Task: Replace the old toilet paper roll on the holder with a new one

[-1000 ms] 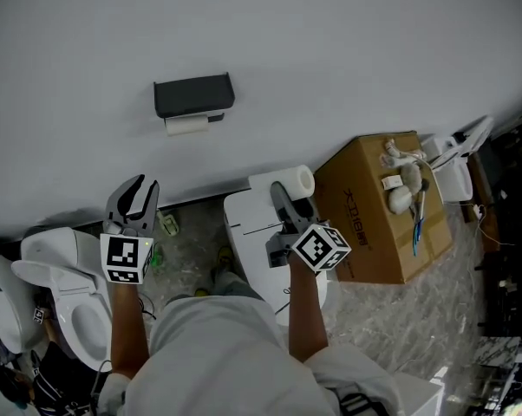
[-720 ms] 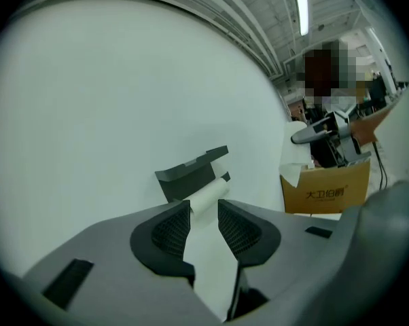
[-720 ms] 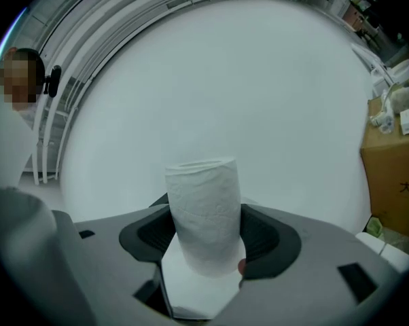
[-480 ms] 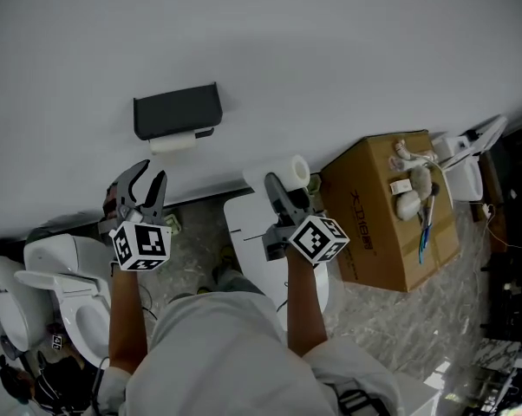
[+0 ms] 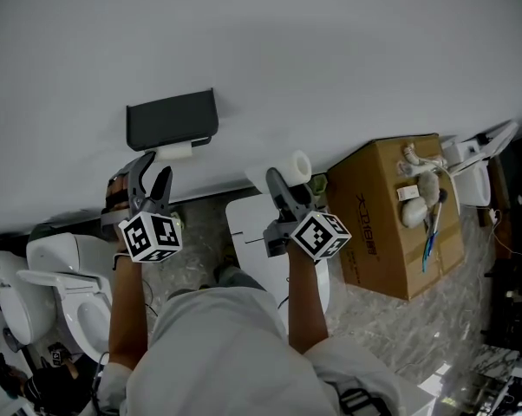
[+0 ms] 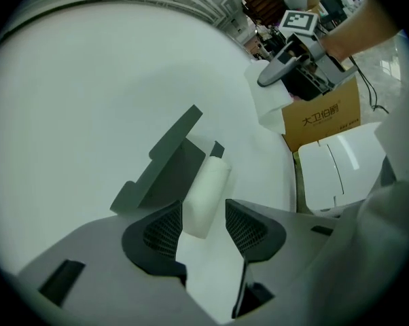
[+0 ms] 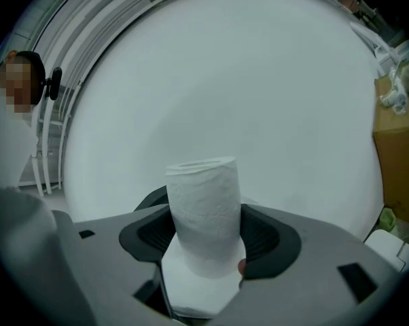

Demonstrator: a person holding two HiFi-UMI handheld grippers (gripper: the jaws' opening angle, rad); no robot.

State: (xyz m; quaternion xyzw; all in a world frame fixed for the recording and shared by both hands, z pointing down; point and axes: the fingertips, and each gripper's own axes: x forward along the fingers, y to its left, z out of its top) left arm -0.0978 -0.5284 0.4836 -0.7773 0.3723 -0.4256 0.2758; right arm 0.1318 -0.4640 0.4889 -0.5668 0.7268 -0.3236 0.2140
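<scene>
Holder [image 5: 172, 120] half-hides old roll [image 5: 176, 152]; opening left claw [image 5: 153, 168] seems just short

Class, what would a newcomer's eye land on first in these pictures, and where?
The dark holder on the white wall, the old roll under it. Just below, the left gripper, fingers opening, frames that roll without pressing it; to its right the right gripper clamps a new roll.

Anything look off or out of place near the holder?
Nothing damaged or spilled. The holder looks intact, old roll under it; the right gripper holds the new roll squarely. Only clutter: white parts loose on the cardboard box.
</scene>
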